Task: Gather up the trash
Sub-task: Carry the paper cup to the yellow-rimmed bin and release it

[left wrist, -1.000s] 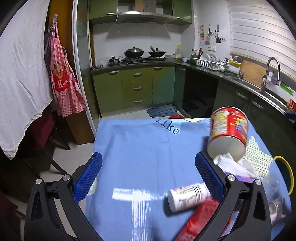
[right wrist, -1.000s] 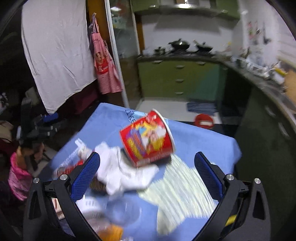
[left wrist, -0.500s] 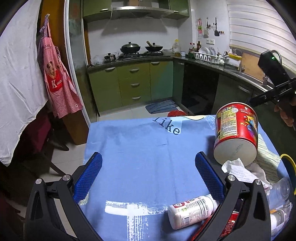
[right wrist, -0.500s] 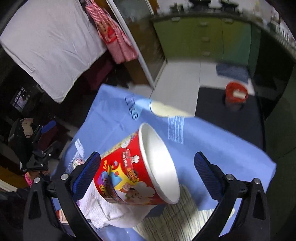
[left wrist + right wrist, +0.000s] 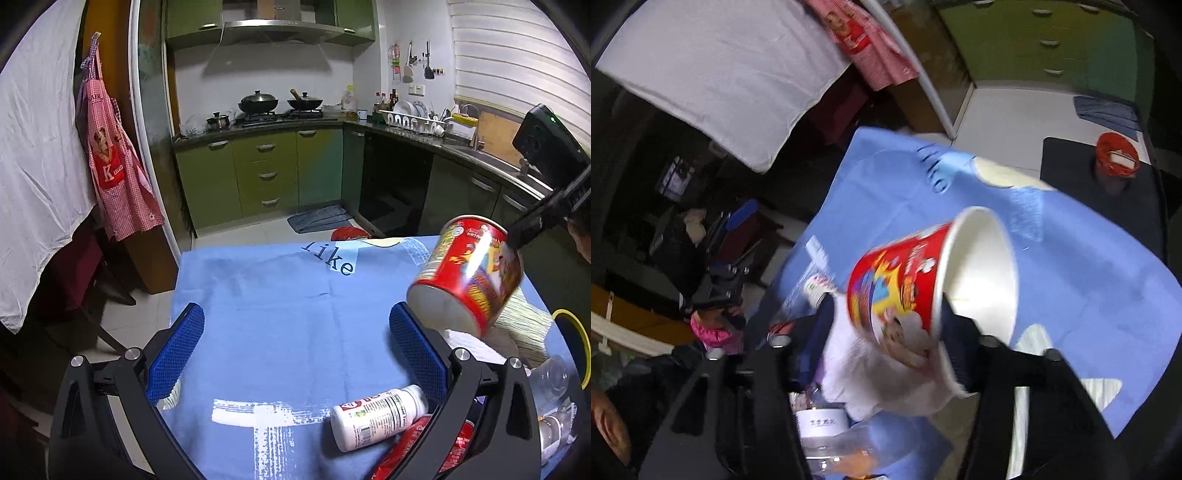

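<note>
Two views: first the left wrist, then the right wrist.
Left wrist, left hand-held gripper [image 5: 293,350]: its blue pads stand wide apart, with nothing between them.
Left wrist, surface [image 5: 280,306]: it wears a blue cloth with dark letters at the far edge.
Left wrist, red cup [image 5: 467,273]: a big red paper cup is tipped on its side at the right. Its white bottom faces this camera.
Left wrist, right hand-held gripper [image 5: 532,229]: a dark arm comes in from the right and meets the top of the red cup.
Left wrist, white tissue [image 5: 476,343]: it lies under the red cup.
Left wrist, white bottle [image 5: 376,417]: it lies on its side near the front, touching a red wrapper [image 5: 417,443].
Left wrist, clear cup [image 5: 550,376]: it sits at the right edge, near the tissue.
Right wrist, right hand-held gripper [image 5: 886,339]: its jaws are closing, and the red cup [image 5: 923,284] is between them. One finger is at the cup's rim and the other is by its side. The picture is too blurry to tell if the pads press on it yet.
Right wrist, red cup: it is tilted, with its open white mouth up and to the right.
Right wrist, white tissue [image 5: 871,384]: it lies bunched under the cup.
Right wrist, red bin [image 5: 1117,155]: it stands on the floor past the far edge of the surface [image 5: 1089,277].
</note>
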`<state>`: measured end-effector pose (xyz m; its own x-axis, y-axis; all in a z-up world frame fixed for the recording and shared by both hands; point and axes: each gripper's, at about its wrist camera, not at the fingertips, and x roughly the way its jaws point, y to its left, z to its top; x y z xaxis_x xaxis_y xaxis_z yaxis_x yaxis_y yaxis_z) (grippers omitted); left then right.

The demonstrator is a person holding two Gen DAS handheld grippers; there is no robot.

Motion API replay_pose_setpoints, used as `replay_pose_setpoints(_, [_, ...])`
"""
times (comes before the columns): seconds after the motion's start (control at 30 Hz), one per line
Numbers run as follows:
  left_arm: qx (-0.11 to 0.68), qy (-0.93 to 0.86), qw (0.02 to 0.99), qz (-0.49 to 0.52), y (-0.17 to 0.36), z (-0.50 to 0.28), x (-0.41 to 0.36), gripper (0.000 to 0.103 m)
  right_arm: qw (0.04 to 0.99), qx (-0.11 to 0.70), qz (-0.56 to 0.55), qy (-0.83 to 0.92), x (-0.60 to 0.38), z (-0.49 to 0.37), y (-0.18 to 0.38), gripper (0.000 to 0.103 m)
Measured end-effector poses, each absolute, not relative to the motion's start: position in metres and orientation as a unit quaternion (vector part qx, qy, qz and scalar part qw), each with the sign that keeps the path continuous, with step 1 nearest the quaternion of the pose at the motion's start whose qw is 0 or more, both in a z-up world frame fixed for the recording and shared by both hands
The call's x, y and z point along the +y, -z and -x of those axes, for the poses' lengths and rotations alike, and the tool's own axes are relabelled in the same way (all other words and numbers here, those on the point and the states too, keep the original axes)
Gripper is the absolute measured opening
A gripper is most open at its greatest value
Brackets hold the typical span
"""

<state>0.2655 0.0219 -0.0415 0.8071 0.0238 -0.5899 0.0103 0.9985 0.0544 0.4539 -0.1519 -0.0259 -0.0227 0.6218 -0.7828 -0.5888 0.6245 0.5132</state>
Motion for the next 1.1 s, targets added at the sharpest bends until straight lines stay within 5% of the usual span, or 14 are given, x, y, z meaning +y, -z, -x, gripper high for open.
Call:
replay_pose_setpoints(0.1, [0.307, -0.006, 0.951, -0.028, 0.039, -0.261, 0.022, 0.099, 0.704, 0.577, 0.003, -0.414, -0.133, -0.445, 0.031, 0.014])
replay_pose_setpoints(0.23, [0.307, -0.008, 0.951, -0.027, 0.038, -0.256, 0.024, 0.099, 0.731, 0.557, 0.005, -0.395, -0.116, -0.43, 0.028, 0.005])
replay_pose_setpoints(0.73, [0.295, 0.011, 0.955, -0.024, 0.025, -0.229, 0.021, 0.099, 0.867, 0.462, 0.084, -0.168, -0.204, -0.301, -0.05, 0.004])
replay_pose_setpoints(1.1, [0.285, 0.024, 0.957, -0.037, 0.011, -0.198, -0.003, 0.099, 0.777, 0.621, 0.078, 0.059, -0.374, -0.26, 0.117, 0.005])
